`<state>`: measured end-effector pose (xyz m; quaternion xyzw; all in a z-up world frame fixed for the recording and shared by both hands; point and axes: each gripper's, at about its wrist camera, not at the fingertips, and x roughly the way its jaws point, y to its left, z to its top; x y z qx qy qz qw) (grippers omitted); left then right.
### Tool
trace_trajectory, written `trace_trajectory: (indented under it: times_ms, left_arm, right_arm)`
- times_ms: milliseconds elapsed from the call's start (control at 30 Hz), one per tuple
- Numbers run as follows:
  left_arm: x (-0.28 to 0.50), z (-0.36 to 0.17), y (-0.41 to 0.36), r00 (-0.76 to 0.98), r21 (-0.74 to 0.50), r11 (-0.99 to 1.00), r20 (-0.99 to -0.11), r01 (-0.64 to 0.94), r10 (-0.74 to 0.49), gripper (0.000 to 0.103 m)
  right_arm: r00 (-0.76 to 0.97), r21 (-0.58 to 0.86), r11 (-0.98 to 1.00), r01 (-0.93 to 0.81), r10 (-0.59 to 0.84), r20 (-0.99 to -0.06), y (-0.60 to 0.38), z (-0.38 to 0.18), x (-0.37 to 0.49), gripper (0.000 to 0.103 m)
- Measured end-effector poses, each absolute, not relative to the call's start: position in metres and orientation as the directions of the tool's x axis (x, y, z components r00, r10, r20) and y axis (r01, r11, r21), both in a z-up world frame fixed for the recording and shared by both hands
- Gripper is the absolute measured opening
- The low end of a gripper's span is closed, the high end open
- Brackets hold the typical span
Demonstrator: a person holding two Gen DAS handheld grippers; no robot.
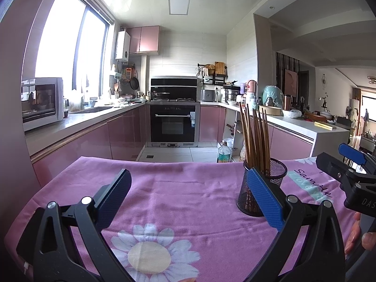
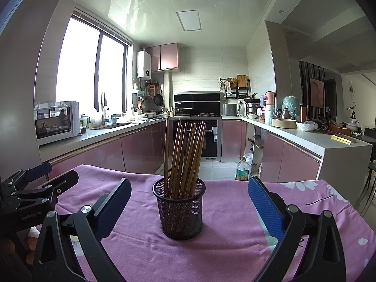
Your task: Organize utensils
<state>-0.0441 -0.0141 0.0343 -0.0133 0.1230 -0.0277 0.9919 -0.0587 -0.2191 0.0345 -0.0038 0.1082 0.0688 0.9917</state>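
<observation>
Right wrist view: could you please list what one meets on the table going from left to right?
Left gripper → right gripper's left finger → mesh cup of chopsticks → right gripper's right finger, all over the pink cloth.

Only obstacle on table (image 2: 235,235): mesh holder (image 2: 179,209) with upright chopsticks (image 2: 185,155), centre, between wide-spread right tongs (image 2: 189,204). Cloth left of it is bare under left tongs (image 1: 188,192), spread wide.
</observation>
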Motion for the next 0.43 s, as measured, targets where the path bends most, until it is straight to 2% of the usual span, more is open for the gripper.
trace_trajectory:
  times_ms: [167,267,433]
  left_arm:
    - [-0.045,0.035,-0.015,0.969,-0.022,0.999,-0.242,0.048,-0.052,0.097]
    - [-0.041,0.033,-0.012,0.961,-0.028,0.998,-0.271,0.047,-0.053,0.097]
    - [-0.021,0.020,0.005,0.922,-0.029,1.000,-0.386,0.002,-0.013,0.097]
  right_arm:
    - [0.965,0.008,0.989,-0.145,0.143,-0.222,-0.219,0.035,-0.059,0.096]
    - [0.959,0.010,0.988,-0.153,0.151,-0.240,-0.224,0.035,-0.059,0.096]
    - [0.918,-0.008,0.998,-0.061,0.053,-0.393,-0.265,0.020,-0.037,0.096]
